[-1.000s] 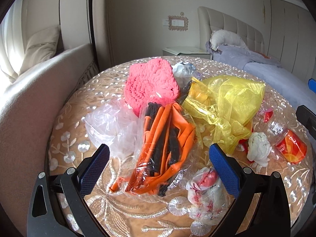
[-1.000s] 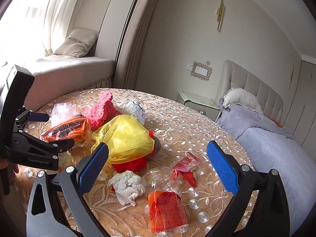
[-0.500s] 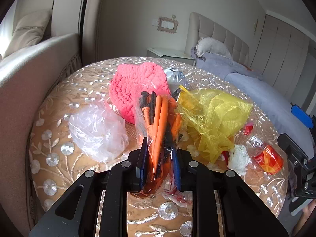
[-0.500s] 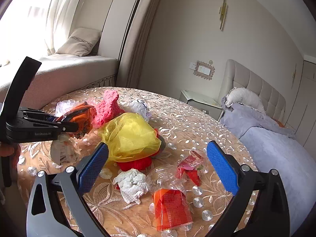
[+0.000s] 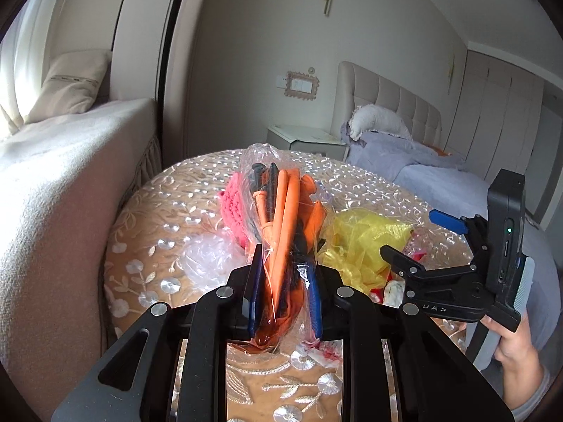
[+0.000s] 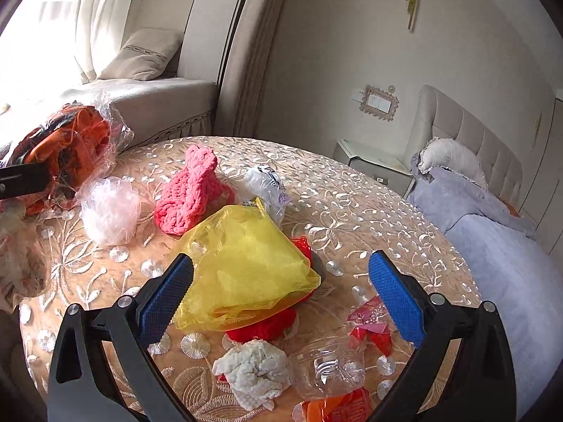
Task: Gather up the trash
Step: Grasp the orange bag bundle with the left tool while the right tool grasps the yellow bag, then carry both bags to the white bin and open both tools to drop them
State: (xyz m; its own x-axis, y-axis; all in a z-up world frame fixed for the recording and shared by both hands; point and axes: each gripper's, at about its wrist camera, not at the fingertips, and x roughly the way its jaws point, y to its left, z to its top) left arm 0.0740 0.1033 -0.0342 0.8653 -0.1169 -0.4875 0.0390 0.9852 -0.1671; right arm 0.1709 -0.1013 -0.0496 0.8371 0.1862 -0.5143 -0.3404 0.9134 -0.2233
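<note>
Packet (image 5: 281,232) of orange strips sits clamped in left gripper (image 5: 284,293); right gripper (image 6: 281,295) gapes around yellow bag (image 6: 246,263).

A: The clear bag (image 5: 281,232) holds orange and black pieces. And the tablecloth (image 6: 352,204)?

B: Tan, with silvery embroidered flowers. On it, yellow mesh (image 6: 246,263) and pink knit (image 6: 190,190).

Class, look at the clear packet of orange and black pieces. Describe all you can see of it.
The packet is a crinkled clear plastic bag holding long orange and black pieces, seemingly rubbery. The left gripper has its jaws shut on the lower part, blue pads pressing either side. It stands nearly upright, lifted off the table, its loose top flaring open. In the right wrist view it hangs at the far left, above the table edge.
</note>
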